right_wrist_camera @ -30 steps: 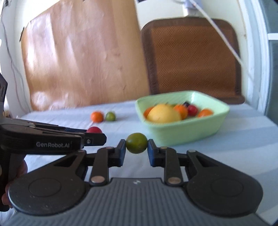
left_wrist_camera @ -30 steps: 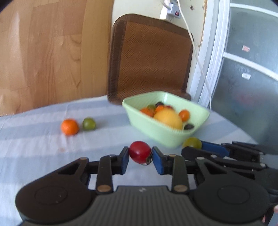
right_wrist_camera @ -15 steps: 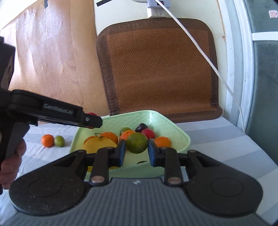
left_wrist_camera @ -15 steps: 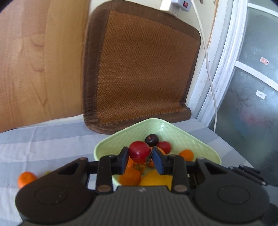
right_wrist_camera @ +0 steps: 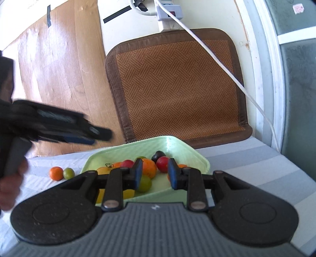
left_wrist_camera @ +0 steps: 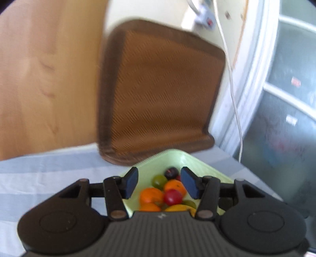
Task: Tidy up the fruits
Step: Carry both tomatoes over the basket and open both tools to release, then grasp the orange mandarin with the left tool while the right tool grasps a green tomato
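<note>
A pale green bowl (left_wrist_camera: 177, 156) (right_wrist_camera: 173, 144) holds several orange, red, green and dark fruits. My left gripper (left_wrist_camera: 159, 182) hangs over it with its jaws opening and nothing between the pads. The red fruit (left_wrist_camera: 172, 196) lies in the bowl below the gap. In the right wrist view the left gripper (right_wrist_camera: 98, 136) shows blurred at the left, above the bowl's near corner. My right gripper (right_wrist_camera: 155, 176) also stands over the bowl, its pads apart with no fruit between them. The green lime (right_wrist_camera: 146, 183) lies lower, partly behind the left finger. An orange fruit (right_wrist_camera: 56, 173) and a green fruit (right_wrist_camera: 68, 173) sit on the striped cloth, left of the bowl.
A brown woven mat (right_wrist_camera: 177, 89) leans on the wall right behind the bowl. A white cable (right_wrist_camera: 227, 77) runs down from a power strip (right_wrist_camera: 167, 9) across the mat. A wooden panel (right_wrist_camera: 59, 79) stands at the left, a glass door (left_wrist_camera: 286, 118) at the right. A hand (right_wrist_camera: 9, 187) holds the left gripper.
Both grippers moved forward over the bowl. The left one opened and the red fruit dropped in. The lime has left the right gripper's pads and lies in the bowl.
</note>
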`<state>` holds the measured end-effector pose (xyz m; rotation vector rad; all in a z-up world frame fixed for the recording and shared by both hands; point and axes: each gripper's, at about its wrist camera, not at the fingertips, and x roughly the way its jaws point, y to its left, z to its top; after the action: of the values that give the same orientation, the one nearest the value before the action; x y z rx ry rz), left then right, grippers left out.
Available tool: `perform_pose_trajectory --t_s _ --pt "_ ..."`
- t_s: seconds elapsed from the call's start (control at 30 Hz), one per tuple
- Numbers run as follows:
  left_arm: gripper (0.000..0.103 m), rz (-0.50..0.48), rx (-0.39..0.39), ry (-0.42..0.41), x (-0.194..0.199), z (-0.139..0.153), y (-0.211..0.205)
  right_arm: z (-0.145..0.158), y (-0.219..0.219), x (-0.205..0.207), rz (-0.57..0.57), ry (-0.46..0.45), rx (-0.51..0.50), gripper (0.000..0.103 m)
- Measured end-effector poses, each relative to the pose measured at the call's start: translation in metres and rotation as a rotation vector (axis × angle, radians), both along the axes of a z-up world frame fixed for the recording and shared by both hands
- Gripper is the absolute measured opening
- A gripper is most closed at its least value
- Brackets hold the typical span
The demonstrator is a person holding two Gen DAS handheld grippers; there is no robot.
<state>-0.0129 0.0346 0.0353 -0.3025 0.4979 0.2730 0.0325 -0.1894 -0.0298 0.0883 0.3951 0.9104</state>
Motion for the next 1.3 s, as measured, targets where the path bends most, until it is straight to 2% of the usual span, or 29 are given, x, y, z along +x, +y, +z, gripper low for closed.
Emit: perform_pose_trajectory --t_s 0.2,0.33,0.43,0.53,0.67,0.77,0.87,1.1,1.2,1.3 --pt "0.049 0.128 0.022 -0.063 -0.079 0.024 0.029 0.004 -0.014 -0.001 -0.040 0.006 0.074 0.030" --pt "0.049 0.253 0.017 -0.033 -0.131 0.012 0.057 0.011 -0.022 -0.007 -0.040 0.052 0.124 0.031" --pt "0.049 0.303 -0.005 0.003 -0.152 -0.005 0.073 0.020 -0.015 -0.026 0.032 0.052 0.127 0.032" --pt "0.049 0.293 -0.013 0.034 -0.149 -0.022 0.080 0.028 0.011 -0.053 0.145 0.007 0.058 0.032" --pt "0.049 0.252 -0.054 0.043 -0.130 -0.040 0.087 0.026 0.071 -0.080 0.292 -0.049 -0.114 0.031" --pt "0.054 0.234 -0.086 0.029 -0.121 -0.049 0.092 0.016 0.118 -0.087 0.340 -0.082 -0.217 0.030" --pt "0.055 0.221 -0.102 0.023 -0.112 -0.055 0.099 0.005 0.158 -0.079 0.346 -0.075 -0.293 0.030" --pt "0.057 0.225 -0.165 0.000 -0.113 -0.064 0.118 -0.009 0.204 -0.057 0.376 0.049 -0.354 0.031" --pt "0.057 0.226 -0.136 0.005 -0.113 -0.065 0.117 -0.013 0.210 -0.055 0.383 0.064 -0.363 0.030" --pt "0.057 0.213 -0.116 0.020 -0.109 -0.067 0.113 -0.007 0.197 -0.061 0.350 0.049 -0.328 0.029"
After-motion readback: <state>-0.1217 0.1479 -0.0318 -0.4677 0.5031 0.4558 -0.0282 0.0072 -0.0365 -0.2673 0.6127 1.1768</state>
